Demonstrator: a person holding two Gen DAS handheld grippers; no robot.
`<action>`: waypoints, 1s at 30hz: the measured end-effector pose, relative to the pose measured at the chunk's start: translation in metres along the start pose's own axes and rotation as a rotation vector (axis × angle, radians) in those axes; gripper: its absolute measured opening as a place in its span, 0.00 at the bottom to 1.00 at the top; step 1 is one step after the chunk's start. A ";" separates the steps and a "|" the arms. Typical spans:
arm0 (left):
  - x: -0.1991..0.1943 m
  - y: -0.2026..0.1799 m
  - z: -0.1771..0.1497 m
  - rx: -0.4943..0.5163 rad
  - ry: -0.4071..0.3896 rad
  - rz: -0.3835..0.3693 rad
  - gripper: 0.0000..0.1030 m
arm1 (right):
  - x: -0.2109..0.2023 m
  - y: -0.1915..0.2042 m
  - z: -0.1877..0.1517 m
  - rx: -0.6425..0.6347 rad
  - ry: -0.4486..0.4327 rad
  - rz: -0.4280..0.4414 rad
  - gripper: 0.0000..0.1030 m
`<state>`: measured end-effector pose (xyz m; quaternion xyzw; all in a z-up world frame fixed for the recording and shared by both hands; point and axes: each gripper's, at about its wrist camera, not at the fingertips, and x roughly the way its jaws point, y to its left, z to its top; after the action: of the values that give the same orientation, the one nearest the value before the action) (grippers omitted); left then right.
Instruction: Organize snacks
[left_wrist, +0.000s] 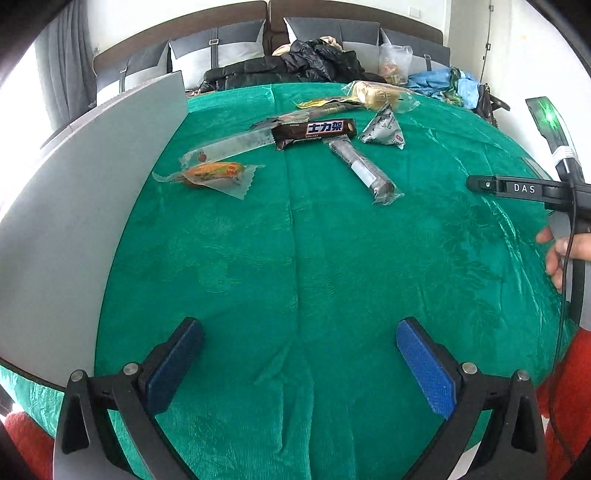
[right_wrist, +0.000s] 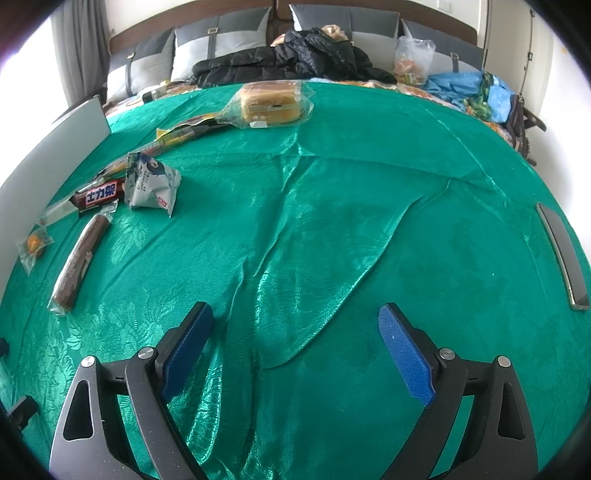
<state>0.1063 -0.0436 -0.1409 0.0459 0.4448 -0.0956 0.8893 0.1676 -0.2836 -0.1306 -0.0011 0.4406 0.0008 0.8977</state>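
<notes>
Both grippers hang over the green cloth (left_wrist: 295, 258) with nothing between their blue pads; the left gripper (left_wrist: 300, 363) has its jaws spread wide above a creased, bare stretch of fabric, and the right gripper (right_wrist: 295, 347) stands just as wide over a long fold in the cloth. From the left wrist view a person's hand (left_wrist: 557, 254) shows at the right edge, wrapped round the handle of the right tool.

Snacks lie in a loose cluster toward the far left of the cloth, well apart from either set of fingers; nearest the grey board (left_wrist: 74, 206) sits an orange snack in a clear wrapper (left_wrist: 212, 173); beyond it a long clear-wrapped stick (left_wrist: 229, 146) runs up to a dark chocolate bar with white lettering (left_wrist: 314, 131); just beside that bar's right end lies a grey-and-white triangular packet (left_wrist: 384, 129); a long brown bar in a clear sleeve (left_wrist: 364, 171) angles away from the chocolate bar toward the near side. Farther back a yellow flat packet (left_wrist: 325, 103) lies next to bagged bread (left_wrist: 380, 95) at the cloth's far edge.

Behind the cloth a black jacket (right_wrist: 291, 59) is heaped against grey cushions (right_wrist: 221, 40); a blue bag (right_wrist: 461, 83) lies off to the right.
</notes>
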 end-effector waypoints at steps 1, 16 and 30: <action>0.000 0.000 0.000 0.000 0.001 0.000 1.00 | 0.000 0.000 0.000 0.001 0.000 0.000 0.91; 0.001 0.001 0.001 -0.003 0.006 0.003 1.00 | 0.000 0.000 0.000 0.002 0.000 0.001 0.91; 0.000 0.005 0.002 0.013 0.055 -0.012 1.00 | 0.000 0.002 0.002 -0.009 0.007 0.007 0.94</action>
<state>0.1088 -0.0386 -0.1395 0.0517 0.4686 -0.1024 0.8759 0.1691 -0.2816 -0.1300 -0.0039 0.4437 0.0059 0.8961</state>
